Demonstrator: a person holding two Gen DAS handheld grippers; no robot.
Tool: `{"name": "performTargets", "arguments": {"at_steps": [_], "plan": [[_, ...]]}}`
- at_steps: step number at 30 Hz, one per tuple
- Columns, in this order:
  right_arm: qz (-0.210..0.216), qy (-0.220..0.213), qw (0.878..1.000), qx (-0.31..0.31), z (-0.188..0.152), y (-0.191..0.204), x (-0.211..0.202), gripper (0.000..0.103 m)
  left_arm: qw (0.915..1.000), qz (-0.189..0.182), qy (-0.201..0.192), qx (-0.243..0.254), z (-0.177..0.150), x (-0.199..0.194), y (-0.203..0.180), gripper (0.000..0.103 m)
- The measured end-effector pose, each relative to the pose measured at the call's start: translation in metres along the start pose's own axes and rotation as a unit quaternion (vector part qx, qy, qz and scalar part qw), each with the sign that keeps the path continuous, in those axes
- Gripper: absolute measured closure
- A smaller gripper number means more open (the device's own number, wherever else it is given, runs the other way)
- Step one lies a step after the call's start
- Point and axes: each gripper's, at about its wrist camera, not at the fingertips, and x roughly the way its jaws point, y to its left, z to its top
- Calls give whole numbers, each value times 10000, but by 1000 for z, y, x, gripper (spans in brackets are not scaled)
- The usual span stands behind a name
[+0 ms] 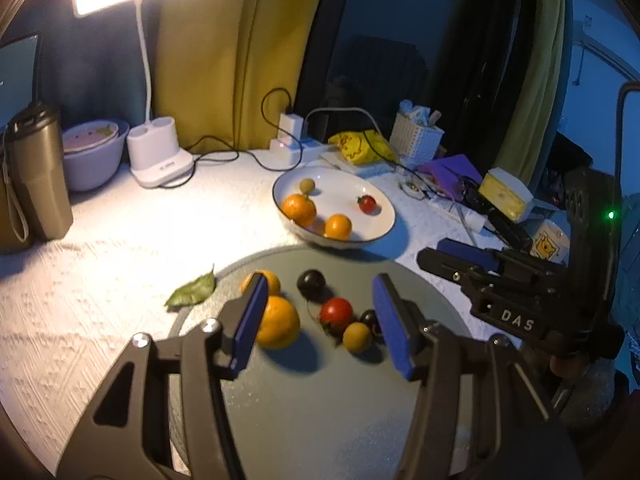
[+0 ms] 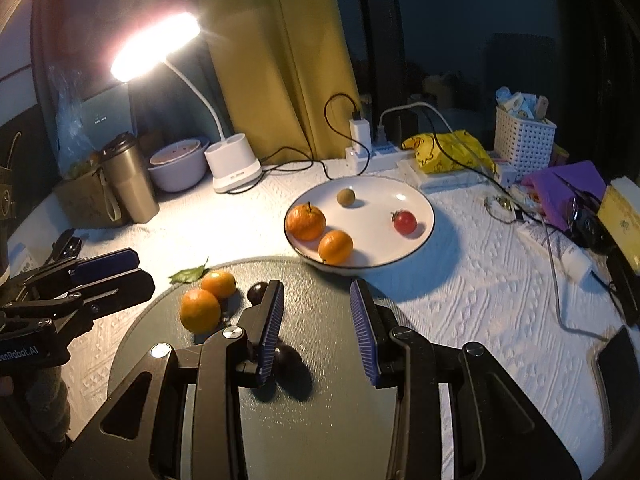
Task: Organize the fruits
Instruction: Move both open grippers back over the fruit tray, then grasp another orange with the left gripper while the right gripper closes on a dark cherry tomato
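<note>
left gripper [image 1: 320, 320] wide open over grey tray [image 1: 320, 420] | right gripper [image 2: 318, 332] open too, gripping nothing | white plate [image 2: 416, 196] holding oranges

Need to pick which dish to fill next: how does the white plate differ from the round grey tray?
The white plate is glossy with a raised dark rim; the round grey tray is flat and matte. The plate sits farther back and looks smaller; the tray lies under both hand-held grippers. Both hold oranges and a red cherry tomato.
</note>
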Motion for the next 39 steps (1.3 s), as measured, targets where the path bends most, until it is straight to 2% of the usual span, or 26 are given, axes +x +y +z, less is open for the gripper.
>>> {"name": "performTargets", "arguments": {"at_steps": [17,26,39], "plan": [[150,532,9984,83,-32,2,24,66,9987,80,477,-148,-30,23,15,47],[301,731,9968,74,-43,1,29,66,9982,179,534,-200,-29,30,21,47],[608,884,9942,-5,-40,9,46,66,9972,352,621,-209,-23,48,27,47]]}}
